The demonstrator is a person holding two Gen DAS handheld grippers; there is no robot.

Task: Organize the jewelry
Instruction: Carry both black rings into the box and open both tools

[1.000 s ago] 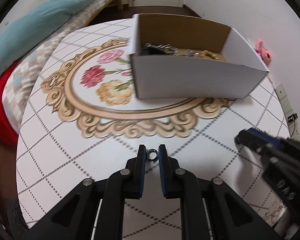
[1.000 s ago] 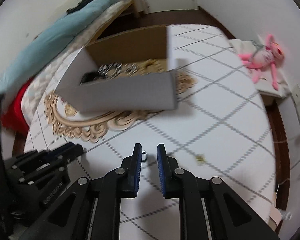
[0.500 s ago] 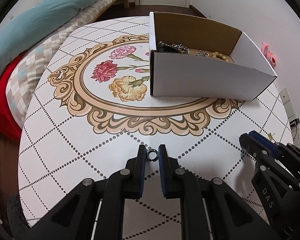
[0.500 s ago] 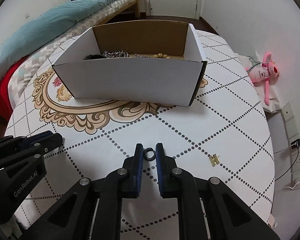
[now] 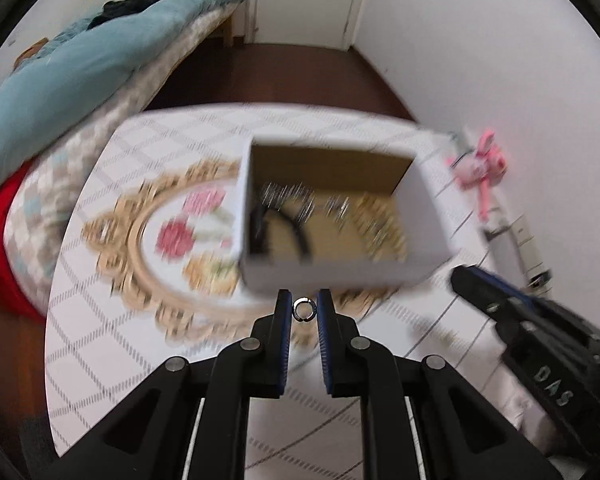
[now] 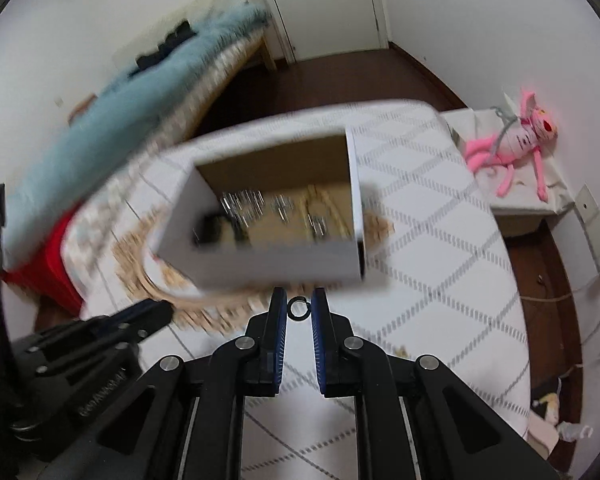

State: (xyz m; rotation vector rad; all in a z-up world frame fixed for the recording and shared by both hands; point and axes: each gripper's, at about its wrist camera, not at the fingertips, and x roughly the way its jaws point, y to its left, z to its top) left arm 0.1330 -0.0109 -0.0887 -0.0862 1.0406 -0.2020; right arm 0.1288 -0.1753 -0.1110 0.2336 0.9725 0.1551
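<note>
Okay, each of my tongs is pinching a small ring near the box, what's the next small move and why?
Probably carry both forward over the white cardboard box and open. The left tongs grip a small silver ring, the right tongs a small dark ring, both short of its near wall; jewelry already lies inside.

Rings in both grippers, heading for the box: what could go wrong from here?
1. Each ring sits at the very fingertips of the left gripper and right gripper; with motion this blurred, one could slip out onto the table.
2. Both grippers converge on the same box and could collide.
3. Released too early, a ring may hit the box's near wall and bounce off.
</note>
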